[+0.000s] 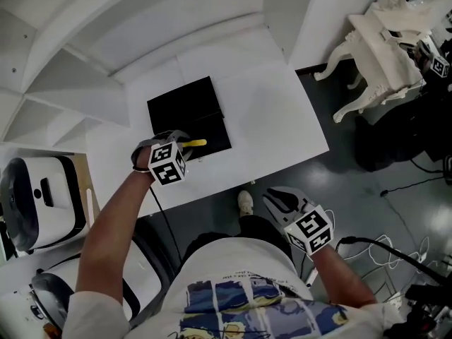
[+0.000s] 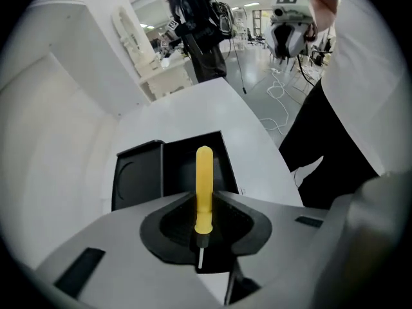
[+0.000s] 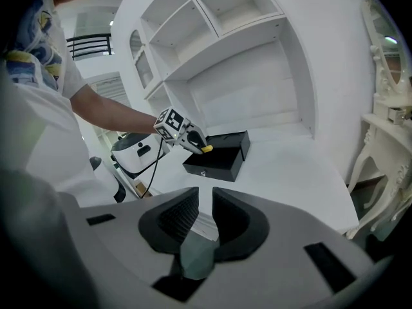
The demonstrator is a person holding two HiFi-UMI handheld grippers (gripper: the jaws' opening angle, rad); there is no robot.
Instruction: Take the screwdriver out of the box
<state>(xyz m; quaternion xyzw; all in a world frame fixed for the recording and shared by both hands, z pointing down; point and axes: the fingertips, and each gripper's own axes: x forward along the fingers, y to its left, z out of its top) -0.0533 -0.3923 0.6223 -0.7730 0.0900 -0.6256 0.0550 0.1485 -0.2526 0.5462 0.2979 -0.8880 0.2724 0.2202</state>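
Clamping yellow screwdriver (image 2: 204, 185) over black box (image 2: 138, 179)

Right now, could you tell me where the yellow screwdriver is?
The screwdriver is clamped in the left gripper, held over the near edge of the open black box on the white table, left of centre in the head view.

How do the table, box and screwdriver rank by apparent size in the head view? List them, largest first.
1. table
2. box
3. screwdriver, clearly smallest; only its yellow handle shows.
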